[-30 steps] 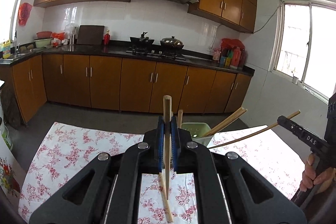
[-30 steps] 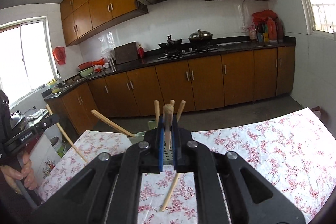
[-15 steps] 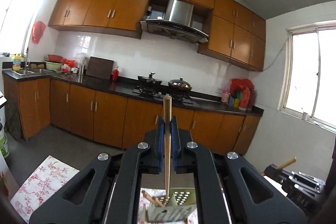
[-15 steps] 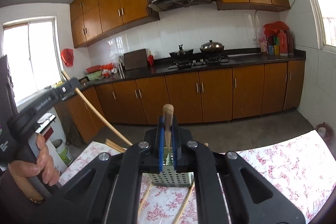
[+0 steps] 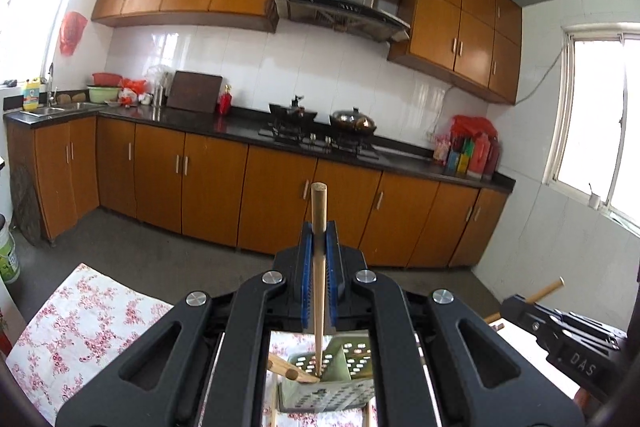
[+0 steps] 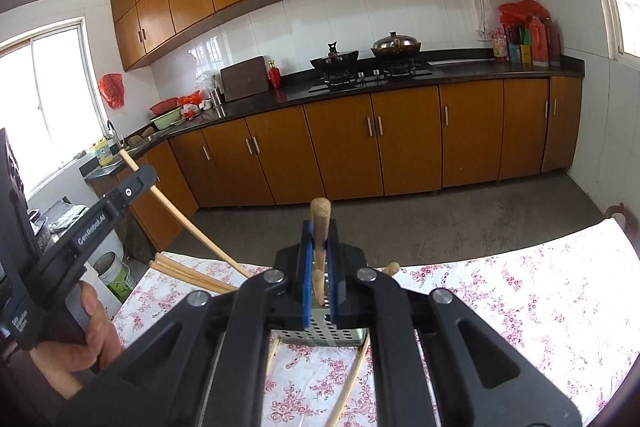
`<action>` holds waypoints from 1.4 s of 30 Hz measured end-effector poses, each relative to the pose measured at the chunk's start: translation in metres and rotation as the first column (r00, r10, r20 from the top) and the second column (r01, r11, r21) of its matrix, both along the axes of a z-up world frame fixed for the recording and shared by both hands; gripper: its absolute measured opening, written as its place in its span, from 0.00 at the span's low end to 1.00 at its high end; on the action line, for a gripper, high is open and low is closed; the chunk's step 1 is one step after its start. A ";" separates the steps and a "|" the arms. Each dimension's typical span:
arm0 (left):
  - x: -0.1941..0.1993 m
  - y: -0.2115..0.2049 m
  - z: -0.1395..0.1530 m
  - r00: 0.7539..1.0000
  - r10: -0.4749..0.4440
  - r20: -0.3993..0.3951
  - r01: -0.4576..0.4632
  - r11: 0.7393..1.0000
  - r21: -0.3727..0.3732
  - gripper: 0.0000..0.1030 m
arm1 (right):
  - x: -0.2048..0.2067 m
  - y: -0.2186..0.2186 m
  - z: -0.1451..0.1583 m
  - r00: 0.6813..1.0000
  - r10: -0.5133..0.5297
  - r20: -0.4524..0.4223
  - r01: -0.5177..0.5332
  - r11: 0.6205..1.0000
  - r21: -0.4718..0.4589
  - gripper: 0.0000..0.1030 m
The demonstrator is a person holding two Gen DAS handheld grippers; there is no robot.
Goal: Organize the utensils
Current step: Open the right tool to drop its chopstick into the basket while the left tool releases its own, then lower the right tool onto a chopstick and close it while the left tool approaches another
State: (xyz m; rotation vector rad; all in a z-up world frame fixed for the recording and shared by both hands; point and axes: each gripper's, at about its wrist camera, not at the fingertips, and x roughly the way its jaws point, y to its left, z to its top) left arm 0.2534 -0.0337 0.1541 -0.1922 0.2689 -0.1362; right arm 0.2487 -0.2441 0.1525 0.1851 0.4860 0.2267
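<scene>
Chopstick in my left claw: I am clamping a wooden chopstick (image 5: 319,259) between the blue pads of my left claw (image 5: 319,291); it is standing nearly upright, thick end up, and its thin tip is dipping into the mouth of the perforated metal holder (image 5: 348,367).
Chopstick in my right claw: I am gripping a second chopstick (image 6: 320,227) in my right claw (image 6: 320,279), jaws drawn together on it, and its lower end is pointing down at the same holder (image 6: 320,331).
Holder contents: I am seeing at least two chopsticks leaning out over the holder's left rim (image 5: 286,371) and another rounded end (image 6: 391,267) poking up at its right side; I cannot tell the full count, since my claws are covering most of the opening.
Done so far: I am judging that several sticks are already standing in the holder.
In hand: I am judging both held sticks as near release, the left one lower in the opening than the right.
Left to do: I am noting loose chopsticks lying on the flowered surface (image 6: 520,287), one (image 6: 352,383) just in front of the holder at the right and another (image 6: 273,347) at its left corner; these are waiting to be picked up.
Far background: I am facing a counter (image 6: 460,71) with a stove and pots, none of it part of this job.
</scene>
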 end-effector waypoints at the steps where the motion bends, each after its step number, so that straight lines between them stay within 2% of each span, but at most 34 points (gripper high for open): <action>1: 0.000 0.000 -0.001 1.000 -0.006 -0.010 0.006 1.000 -0.003 0.07 | 0.001 0.000 -0.002 1.000 -0.006 -0.002 0.006 1.000 0.004 0.11; 3: -0.002 0.003 0.000 1.000 -0.015 -0.017 0.014 1.000 -0.019 0.07 | -0.001 -0.001 -0.003 1.000 -0.016 0.000 0.016 1.000 0.014 0.14; 6: -0.008 0.008 0.005 1.000 -0.015 -0.011 0.015 1.000 -0.024 0.08 | -0.012 -0.005 -0.002 0.998 -0.045 0.031 0.045 0.999 0.021 0.24; 8: -0.012 0.012 0.010 1.000 -0.013 -0.006 0.012 0.999 -0.033 0.09 | -0.022 -0.009 -0.001 0.996 -0.067 0.055 0.065 0.998 0.026 0.24; 9: -0.015 0.014 0.011 1.000 -0.010 -0.003 0.010 0.999 -0.038 0.11 | -0.027 -0.012 0.000 0.995 -0.079 0.065 0.077 0.997 0.030 0.25; 12: -0.028 0.025 0.015 1.000 -0.003 0.005 0.003 0.999 -0.054 0.27 | -0.043 -0.024 -0.002 0.989 -0.118 0.083 0.116 0.993 0.036 0.28; 15: -0.043 0.035 0.014 1.000 0.010 -0.002 -0.010 0.999 -0.040 0.28 | -0.059 -0.037 -0.015 0.985 -0.155 0.073 0.153 0.988 0.033 0.29; 18: -0.056 0.047 0.004 0.999 0.016 -0.028 -0.017 1.000 -0.022 0.28 | -0.067 -0.045 -0.041 0.984 -0.177 0.020 0.177 0.984 0.023 0.30; 24: -0.064 0.071 -0.056 0.983 0.068 -0.172 -0.061 0.997 0.043 0.28 | -0.065 -0.047 -0.126 0.967 -0.196 -0.166 0.197 0.980 -0.008 0.30; 28: -0.053 0.079 -0.113 0.945 0.103 -0.311 -0.070 0.991 0.114 0.28 | -0.059 -0.027 -0.179 0.948 -0.145 -0.283 0.149 0.989 -0.005 0.30; 30: -0.050 0.080 -0.136 0.923 0.102 -0.370 -0.059 0.990 0.127 0.28 | -0.055 -0.009 -0.200 0.938 -0.101 -0.332 0.104 0.995 -0.007 0.30; 35: -0.047 0.081 -0.173 0.882 0.079 -0.465 -0.027 0.993 0.116 0.28 | -0.049 0.030 -0.233 0.921 -0.055 -0.387 0.038 0.998 -0.050 0.30; 39: -0.052 0.080 -0.184 0.872 0.055 -0.486 -0.007 0.995 0.099 0.28 | -0.040 0.045 -0.247 0.911 -0.066 -0.407 0.031 0.995 -0.092 0.29; 41: -0.051 0.078 -0.187 0.869 0.041 -0.493 0.006 0.996 0.092 0.28 | -0.038 0.046 -0.251 0.907 -0.079 -0.413 0.036 0.993 -0.111 0.24; 42: -0.051 0.077 -0.189 0.868 0.034 -0.495 0.012 0.996 0.089 0.28 | -0.037 0.047 -0.255 0.906 -0.087 -0.414 0.040 0.992 -0.120 0.19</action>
